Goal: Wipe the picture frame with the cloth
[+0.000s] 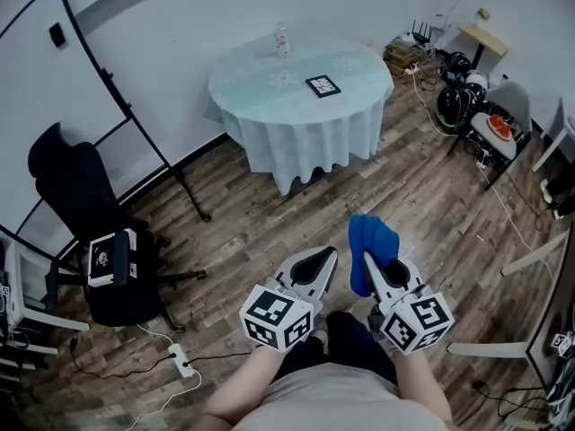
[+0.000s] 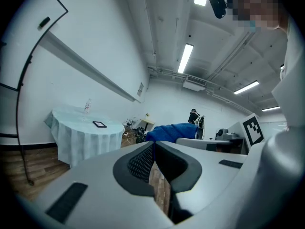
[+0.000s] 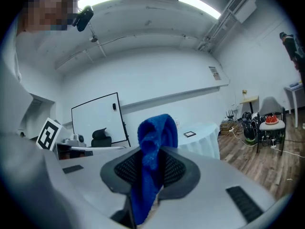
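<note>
The right gripper (image 1: 367, 259) clamps the cloth (image 1: 372, 239) for wiping; the left gripper (image 1: 329, 253), closed and empty, is likely reserved to steady the distant frame (image 1: 322, 85).

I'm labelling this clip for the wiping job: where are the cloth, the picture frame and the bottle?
cloth (image 1: 373, 241), head view, middle of the blue bundle.
picture frame (image 1: 322, 85), head view, centre of its dark face.
bottle (image 1: 282, 39), head view, its clear body.
</note>
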